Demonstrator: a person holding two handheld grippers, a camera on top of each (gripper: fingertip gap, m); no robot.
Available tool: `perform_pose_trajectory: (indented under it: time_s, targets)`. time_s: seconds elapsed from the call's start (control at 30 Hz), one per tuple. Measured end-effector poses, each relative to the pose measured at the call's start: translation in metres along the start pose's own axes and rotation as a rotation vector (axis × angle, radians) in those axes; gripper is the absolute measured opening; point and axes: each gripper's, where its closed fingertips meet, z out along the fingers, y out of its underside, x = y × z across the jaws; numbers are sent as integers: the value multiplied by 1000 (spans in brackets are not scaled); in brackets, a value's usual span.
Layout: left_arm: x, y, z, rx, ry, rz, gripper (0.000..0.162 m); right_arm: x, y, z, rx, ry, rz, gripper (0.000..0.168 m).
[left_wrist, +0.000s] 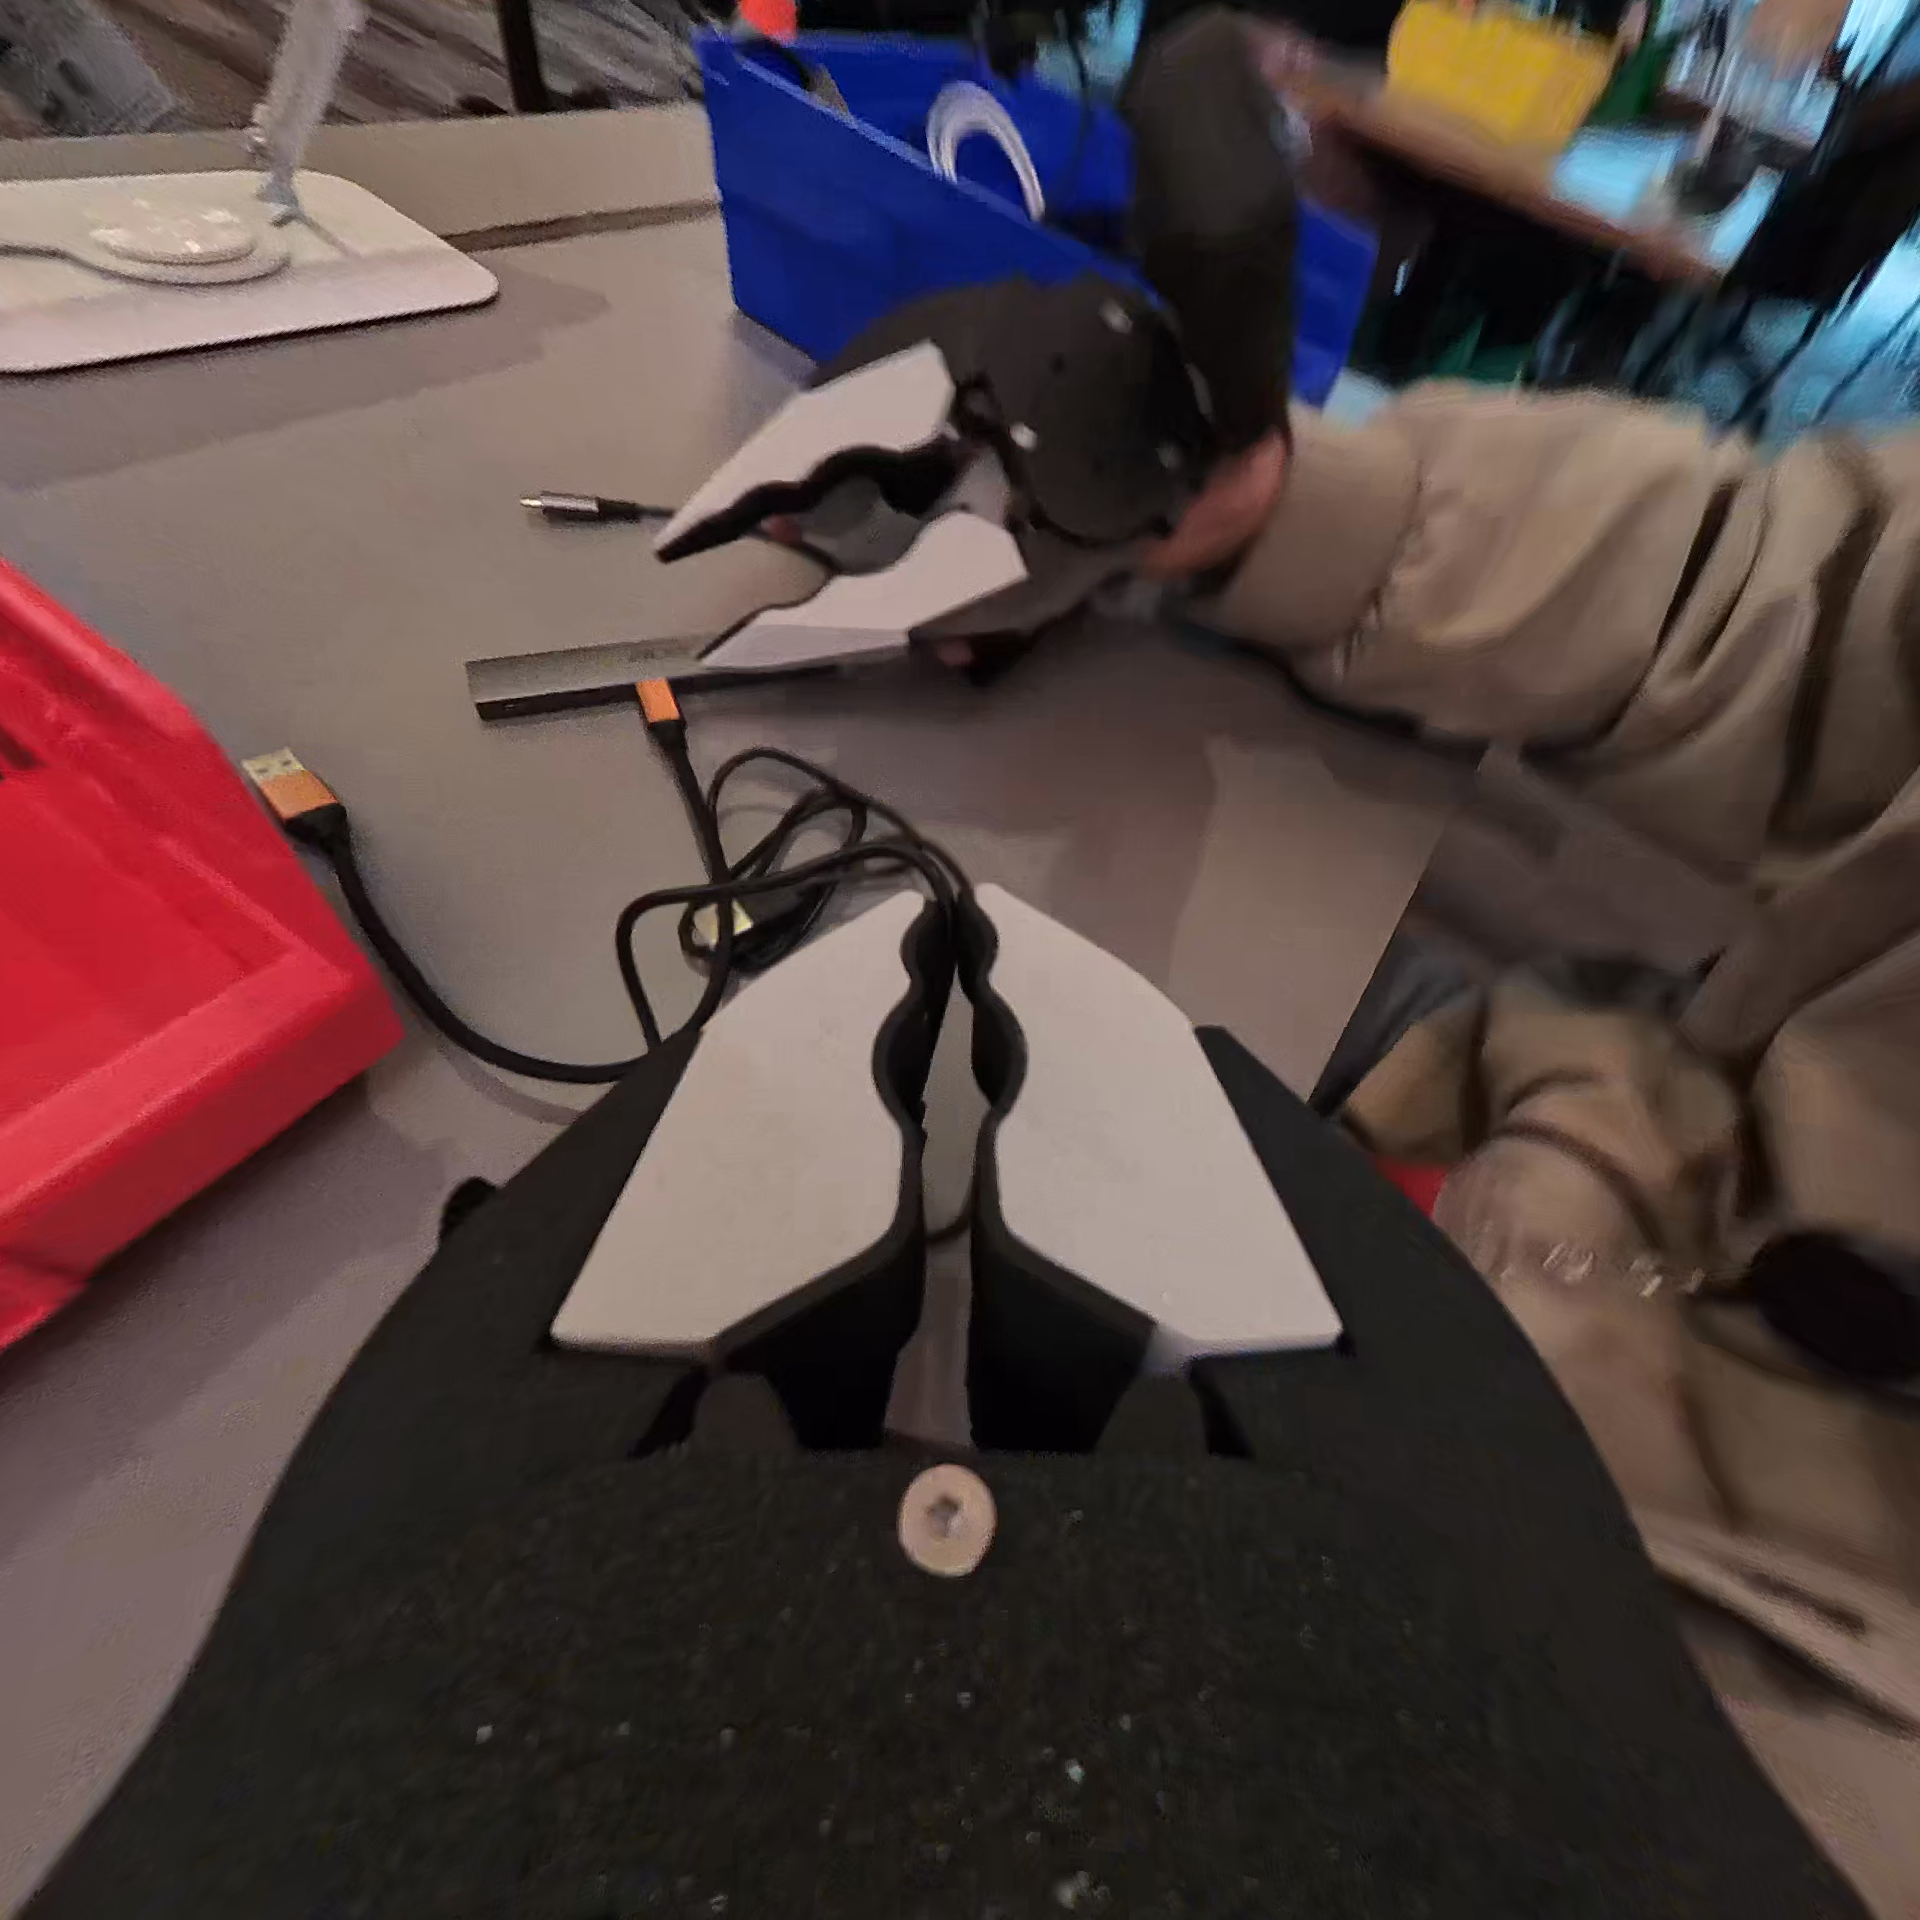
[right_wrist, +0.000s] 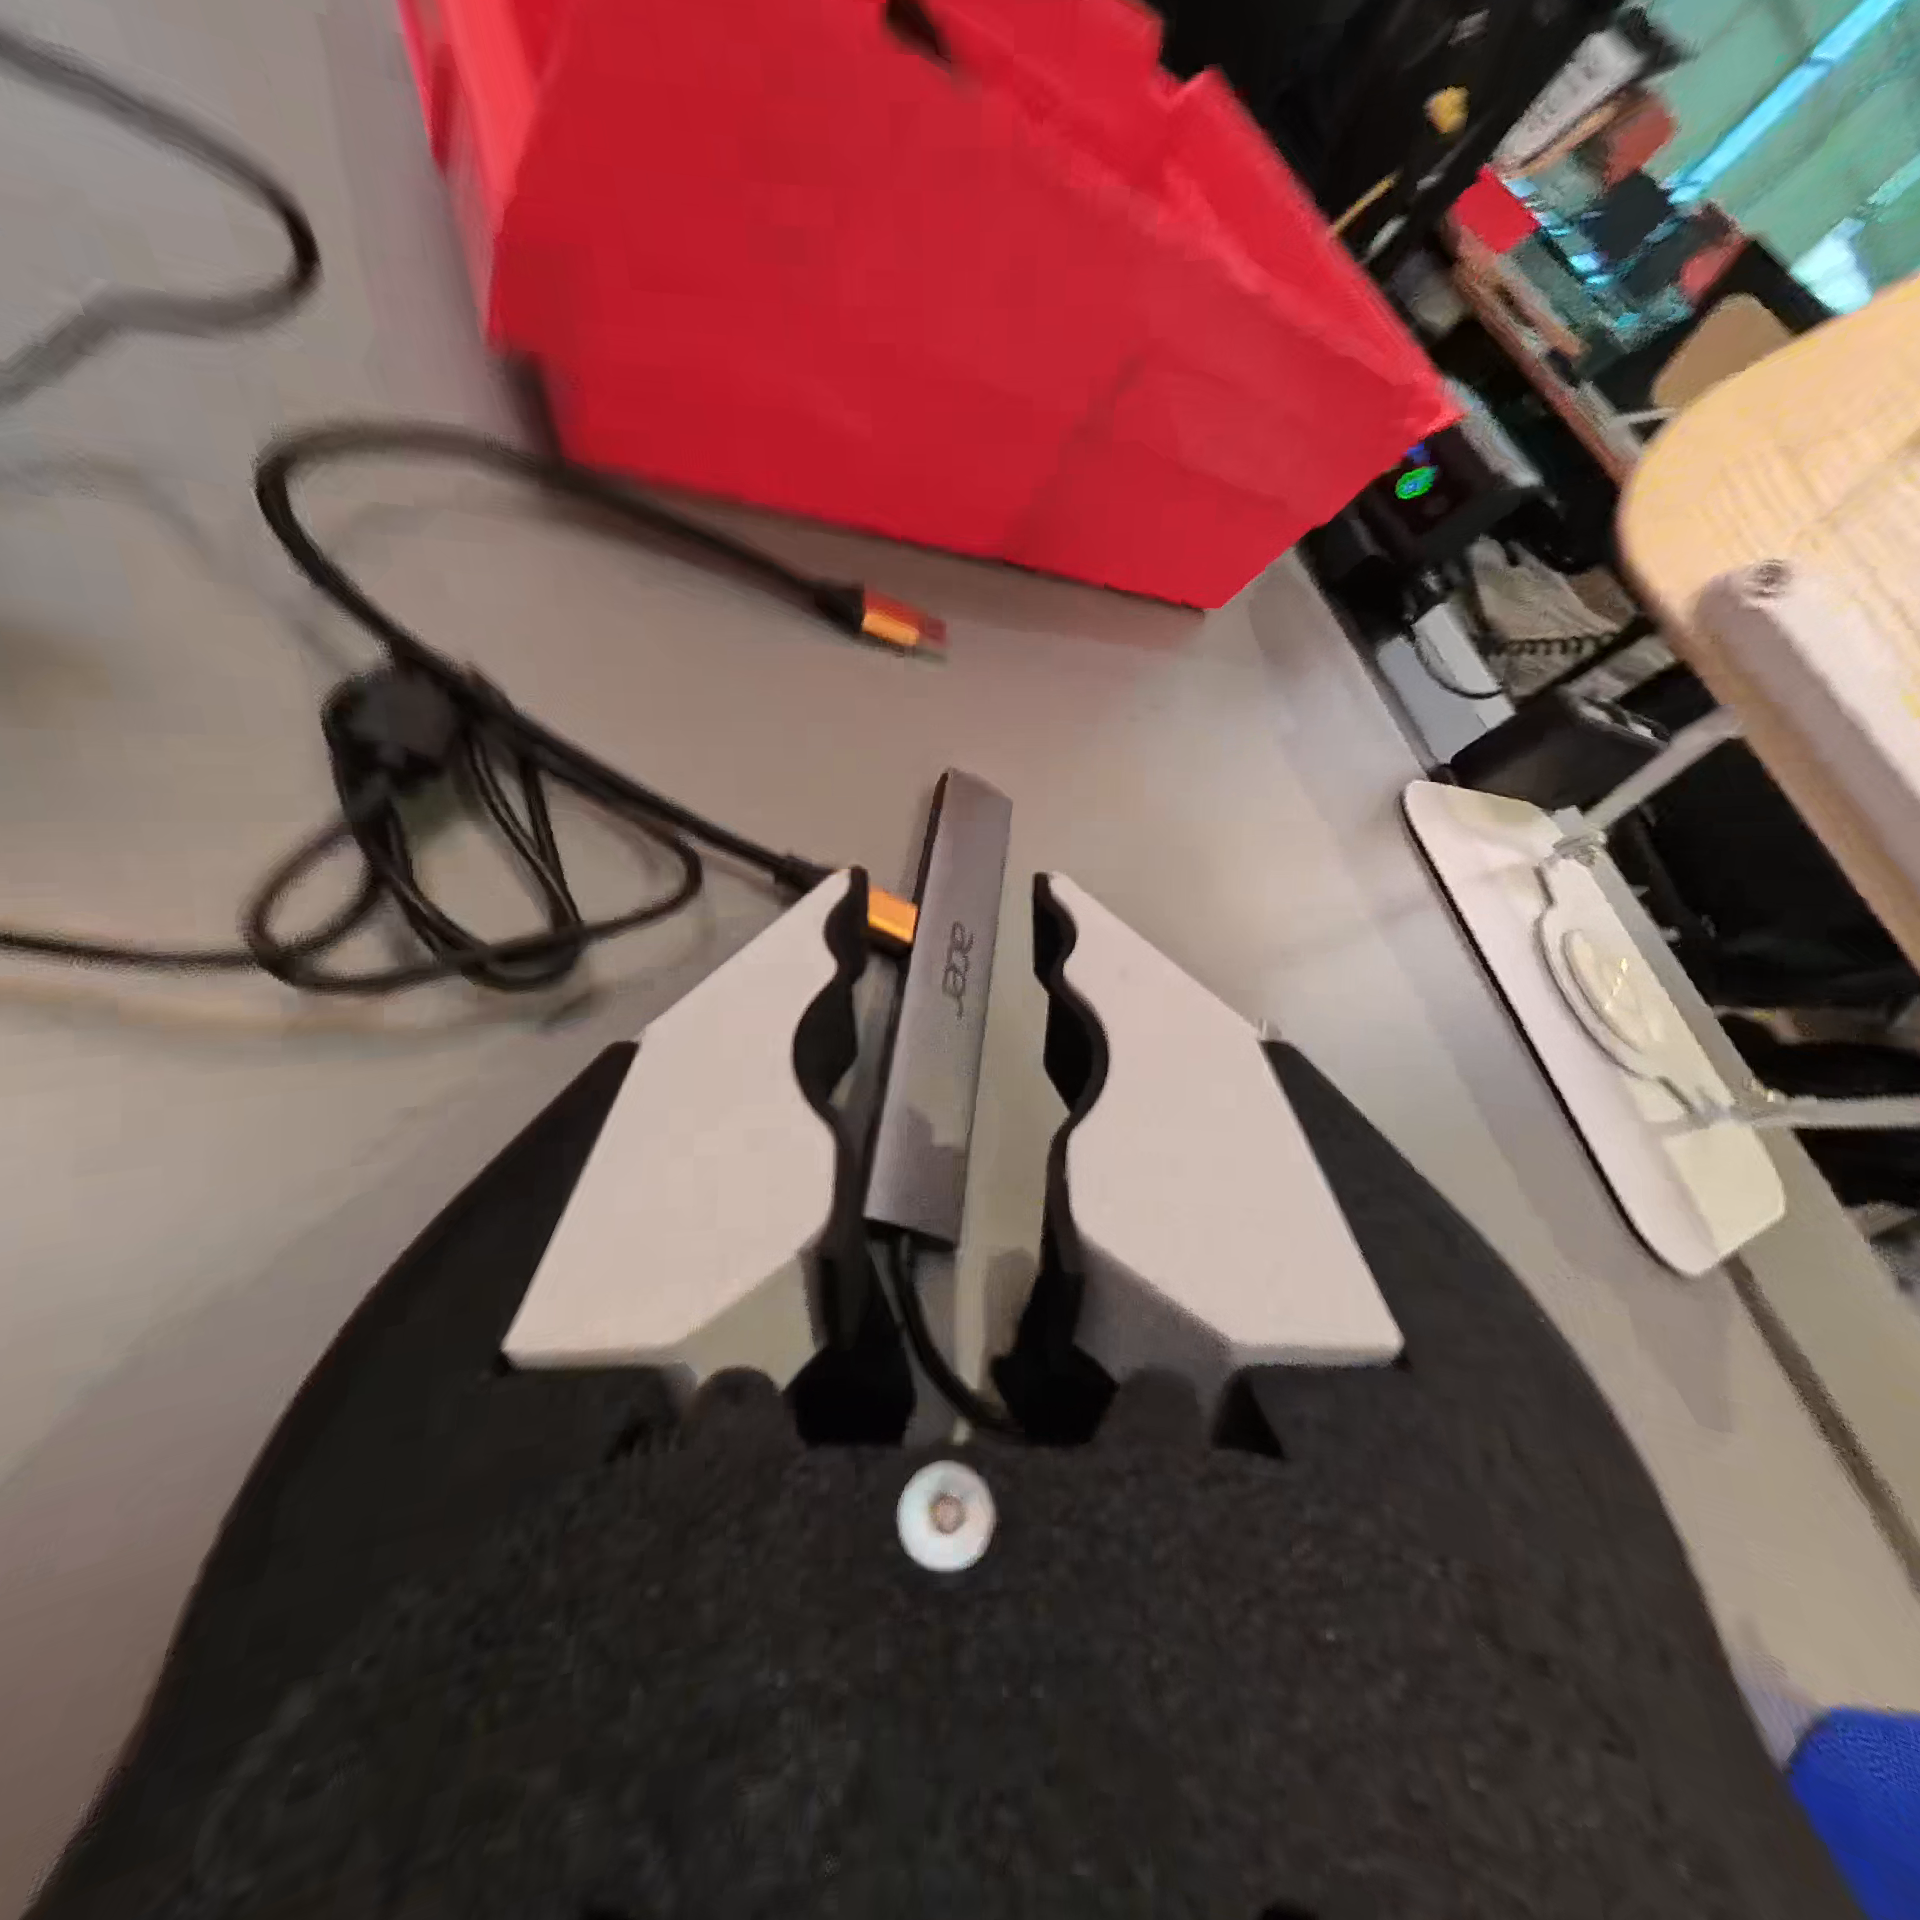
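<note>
1. While a person in a tan coat (left_wrist: 1558, 644) leans over the grey table (left_wrist: 1091, 790), each hand holds a gripper.
2. The left gripper (left_wrist: 948, 914) is pinched almost closed on a thin loop of black cord (left_wrist: 821, 831). The tips squeeze only the cord, maybe to keep the loose tangle from sliding about.
3. The right gripper (right_wrist: 945, 894) has its two sides spread apart. A long dark grey bar (right_wrist: 951, 997) lies between them. The sides do not seem to press on it, so I think it is not gripped.
4. That bar lies flat on the table. An orange plug (right_wrist: 891, 920) sticks into its side, with the cord trailing off to the tangle.
5. Another orange plug (left_wrist: 291, 795) lies loose on the table, just beside the red bin (left_wrist: 156, 935).
6. A blue bin (left_wrist: 862, 218) stands farther back, with a white cord (left_wrist: 987, 145) curled inside.
7. A white pad (left_wrist: 260, 270) sits near the table's far edge, well away from the grippers.
</note>
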Motion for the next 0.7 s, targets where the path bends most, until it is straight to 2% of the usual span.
perform_pose_trajectory:
  time_s: [0.13,0.2,0.27,0.33,0.43,0.53,0.7]
  targets:
    - [-1,-29,-11,173,86,-243,2,-18,-59,-44,130,-25,233,25]
    - [-1,-42,-17,264,153,-358,2,-51,-87,-58,192,-98,423,26]
    - [3,-47,-19,306,225,-439,2,-86,-99,-59,187,-149,554,27]
    - [5,-46,-17,314,241,-474,2,-105,-105,-54,175,-106,569,22]
    - [10,-50,-17,337,268,-483,2,-131,-112,-48,152,-129,512,27]
    - [18,-54,-19,347,303,-468,2,-139,-130,-49,239,-184,593,28]
    - [17,-59,-23,393,287,-459,2,-142,-139,-53,306,-240,646,26]
